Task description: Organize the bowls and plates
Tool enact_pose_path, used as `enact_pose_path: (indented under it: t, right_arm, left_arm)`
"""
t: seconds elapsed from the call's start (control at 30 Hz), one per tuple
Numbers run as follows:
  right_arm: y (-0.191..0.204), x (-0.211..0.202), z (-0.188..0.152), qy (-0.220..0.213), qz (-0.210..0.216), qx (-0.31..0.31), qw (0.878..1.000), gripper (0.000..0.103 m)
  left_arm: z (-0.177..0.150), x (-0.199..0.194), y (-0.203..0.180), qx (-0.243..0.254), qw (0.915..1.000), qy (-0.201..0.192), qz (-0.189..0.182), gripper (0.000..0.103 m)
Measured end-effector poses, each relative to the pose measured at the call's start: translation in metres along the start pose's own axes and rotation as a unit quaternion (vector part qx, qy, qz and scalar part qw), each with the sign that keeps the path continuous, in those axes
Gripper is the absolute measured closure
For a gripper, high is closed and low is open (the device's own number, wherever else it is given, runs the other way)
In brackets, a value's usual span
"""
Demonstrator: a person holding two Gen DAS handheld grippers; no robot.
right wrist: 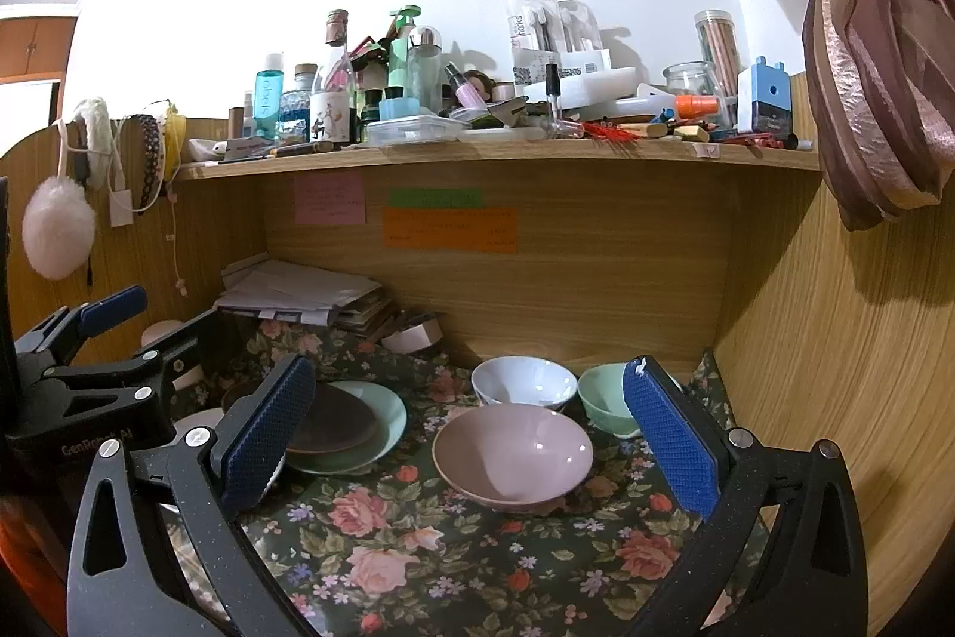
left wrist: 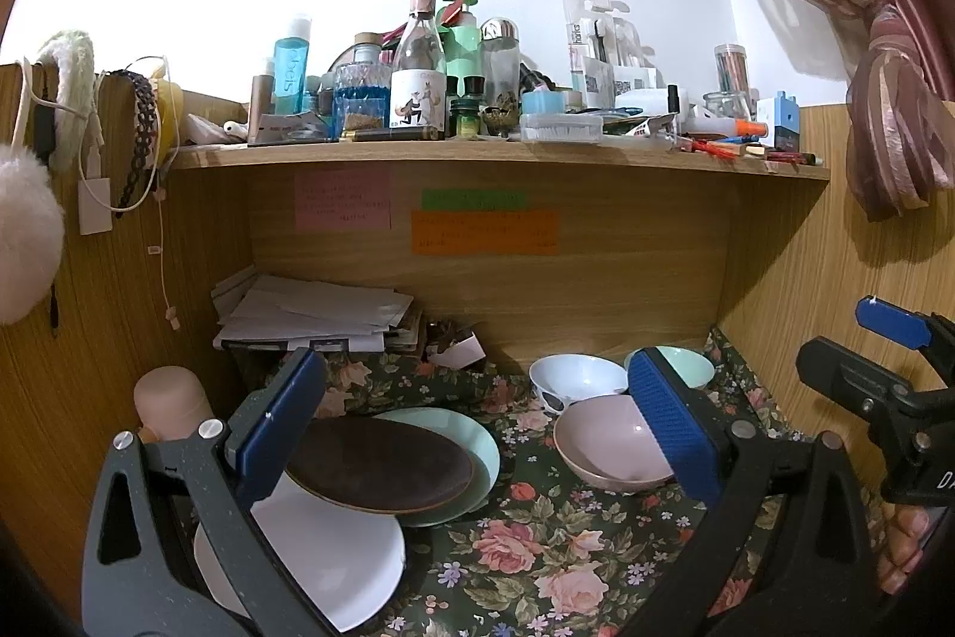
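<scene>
My pads [right wrist: 268,434] were blue, knurled rubber on matt, speckled black plastic, pinned with bright metal screws [right wrist: 196,437]. The cloth [right wrist: 418,547] was a soft floral weave. The pink bowl [right wrist: 513,455] and white bowl [right wrist: 525,386] shone glossy, like glazed ceramic; the brown plate [left wrist: 382,470] looked dull and matt. The desk wall [right wrist: 597,273] was smooth wood-grain laminate.

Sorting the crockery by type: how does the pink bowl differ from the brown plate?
The pink bowl is deep and pale; the brown plate is flat and dark. The bowl sits alone on the floral cloth; the plate lies stacked on a green plate. Both are round, upright and empty.
</scene>
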State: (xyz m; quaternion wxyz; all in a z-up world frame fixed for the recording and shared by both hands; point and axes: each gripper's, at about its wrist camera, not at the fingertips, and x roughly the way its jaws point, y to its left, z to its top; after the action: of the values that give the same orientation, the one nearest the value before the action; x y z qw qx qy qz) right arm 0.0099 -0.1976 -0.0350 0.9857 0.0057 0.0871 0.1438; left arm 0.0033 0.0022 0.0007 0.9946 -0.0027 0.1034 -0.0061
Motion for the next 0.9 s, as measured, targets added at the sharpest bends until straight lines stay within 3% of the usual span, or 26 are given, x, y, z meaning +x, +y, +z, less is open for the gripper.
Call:
enact_pose_path:
  t: [0.9]
  right_arm:
    - [0.0032,0.003,0.0014,0.002,0.003,0.004,1.0,0.0]
  left_arm:
    - [0.0027,0.0017,0.0,-0.002,1.0,0.002,0.0,0.0]
